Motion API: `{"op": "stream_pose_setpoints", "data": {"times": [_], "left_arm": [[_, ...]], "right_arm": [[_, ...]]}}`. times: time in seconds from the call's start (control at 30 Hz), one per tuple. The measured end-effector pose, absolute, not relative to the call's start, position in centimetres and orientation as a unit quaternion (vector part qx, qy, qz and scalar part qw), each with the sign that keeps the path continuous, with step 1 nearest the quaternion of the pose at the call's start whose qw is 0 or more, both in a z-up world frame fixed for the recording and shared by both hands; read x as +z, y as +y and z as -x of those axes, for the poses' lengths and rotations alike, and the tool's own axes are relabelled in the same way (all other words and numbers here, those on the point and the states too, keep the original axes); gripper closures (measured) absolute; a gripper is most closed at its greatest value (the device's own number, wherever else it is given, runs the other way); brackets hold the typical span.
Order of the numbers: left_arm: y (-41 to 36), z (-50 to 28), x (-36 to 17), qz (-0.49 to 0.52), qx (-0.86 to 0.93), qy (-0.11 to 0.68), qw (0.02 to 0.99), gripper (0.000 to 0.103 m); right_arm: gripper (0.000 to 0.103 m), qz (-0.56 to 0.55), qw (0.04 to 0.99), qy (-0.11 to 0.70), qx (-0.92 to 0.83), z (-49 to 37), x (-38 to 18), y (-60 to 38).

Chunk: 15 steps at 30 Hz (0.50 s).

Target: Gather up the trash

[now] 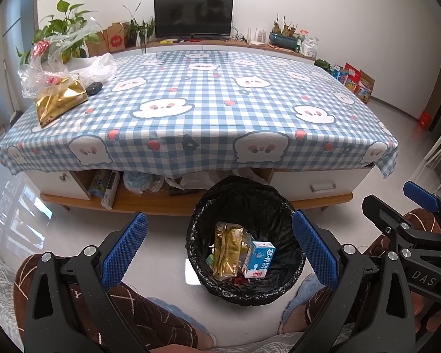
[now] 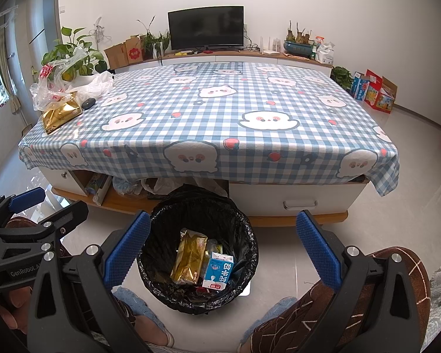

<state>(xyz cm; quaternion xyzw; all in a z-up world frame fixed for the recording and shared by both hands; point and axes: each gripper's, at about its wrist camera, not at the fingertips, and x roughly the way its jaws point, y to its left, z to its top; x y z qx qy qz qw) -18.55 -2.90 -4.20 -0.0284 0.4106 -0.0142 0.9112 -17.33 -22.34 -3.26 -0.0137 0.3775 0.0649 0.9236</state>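
Note:
A bin with a black liner (image 1: pixel 200 220) (image 2: pixel 244 232) stands on the floor before the table. It holds a gold wrapper (image 1: pixel 227 250) (image 2: pixel 188 257) and a blue milk carton (image 1: pixel 258 260) (image 2: pixel 219 270). Another gold wrapper (image 1: pixel 60 101) (image 2: pixel 60 114) lies at the table's far left, beside crumpled clear plastic bags (image 1: pixel 47 64) (image 2: pixel 53 85). My left gripper (image 1: pixel 220 250) is open and empty above the bin. My right gripper (image 2: pixel 223 247) is open and empty above the bin, beside the left one.
The low table has a blue checked cloth (image 1: pixel 208 97) (image 2: pixel 220 111). A dark computer mouse (image 1: pixel 94 88) (image 2: pixel 88 103) lies by the bags. A shelf under the table holds bags and boxes (image 1: pixel 138 182). The person's knees and slippers flank the bin. A TV and plants stand behind.

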Motion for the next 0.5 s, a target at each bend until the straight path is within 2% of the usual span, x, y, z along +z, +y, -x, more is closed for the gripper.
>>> {"op": "stream_pose_setpoints", "data": {"times": [0.5], "left_arm": [[-2.73,18.45,-4.44,0.035,-0.016,0.415,0.909,0.006]], "right_arm": [[0.008,0.013,0.924,0.377,0.064,17.32,-3.36,-22.39]]}}
